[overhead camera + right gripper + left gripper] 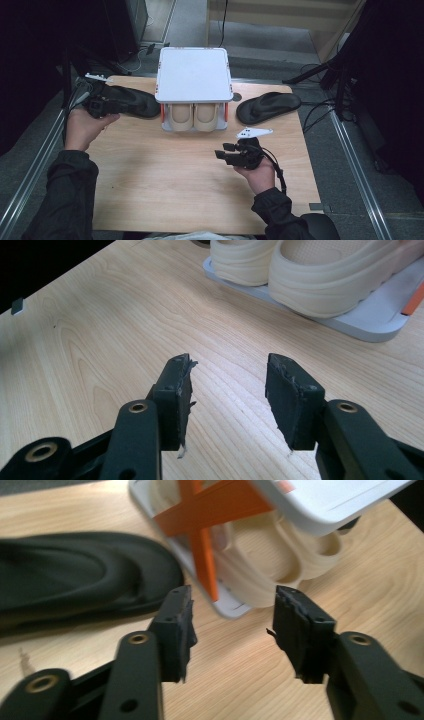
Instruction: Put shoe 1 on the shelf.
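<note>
Step in hand, prob.: stowing the black slippers on the white shoe rack [194,75], cream shoes [194,116] already on its lower tier. L claw [93,106] released, nothing between jaws, just beside left black slipper [131,100] on worktop [165,185]. R claw [226,151] released, empty, well apart from right black slipper [268,106]. Next: L jaws round slipper edge, clench, lift.
</note>
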`<state>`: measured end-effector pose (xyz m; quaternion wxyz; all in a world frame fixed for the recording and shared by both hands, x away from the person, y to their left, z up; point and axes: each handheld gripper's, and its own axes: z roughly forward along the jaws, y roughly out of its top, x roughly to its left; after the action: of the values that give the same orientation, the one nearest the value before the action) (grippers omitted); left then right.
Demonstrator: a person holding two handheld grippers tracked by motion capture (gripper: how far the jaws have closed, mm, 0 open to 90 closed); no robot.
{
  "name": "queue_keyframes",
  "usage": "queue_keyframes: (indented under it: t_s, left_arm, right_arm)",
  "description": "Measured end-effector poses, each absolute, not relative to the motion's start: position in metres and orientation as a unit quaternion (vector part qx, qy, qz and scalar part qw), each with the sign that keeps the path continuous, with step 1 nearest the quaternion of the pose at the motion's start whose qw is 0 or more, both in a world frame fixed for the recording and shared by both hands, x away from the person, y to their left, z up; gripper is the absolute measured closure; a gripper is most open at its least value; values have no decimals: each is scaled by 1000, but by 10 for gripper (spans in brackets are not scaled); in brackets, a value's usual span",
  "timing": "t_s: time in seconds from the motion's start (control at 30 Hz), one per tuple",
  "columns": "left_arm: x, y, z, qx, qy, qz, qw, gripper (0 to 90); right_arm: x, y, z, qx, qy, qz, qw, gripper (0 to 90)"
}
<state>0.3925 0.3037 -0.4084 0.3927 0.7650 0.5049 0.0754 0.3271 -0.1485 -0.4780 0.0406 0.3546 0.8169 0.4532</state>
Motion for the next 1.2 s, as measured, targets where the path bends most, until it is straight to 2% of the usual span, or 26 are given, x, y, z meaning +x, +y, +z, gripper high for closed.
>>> queue_keyframes:
  t_s: [0.4, 1.2]
  left_arm:
    - [403, 339, -433, 763, 518, 108, 371, 900]
    - [479, 374, -457, 749, 546, 105, 360, 900]
  right_arm:
    - [325, -146, -483, 353, 822, 445, 41, 555]
    - [312, -158, -490, 382, 813, 438, 45, 567]
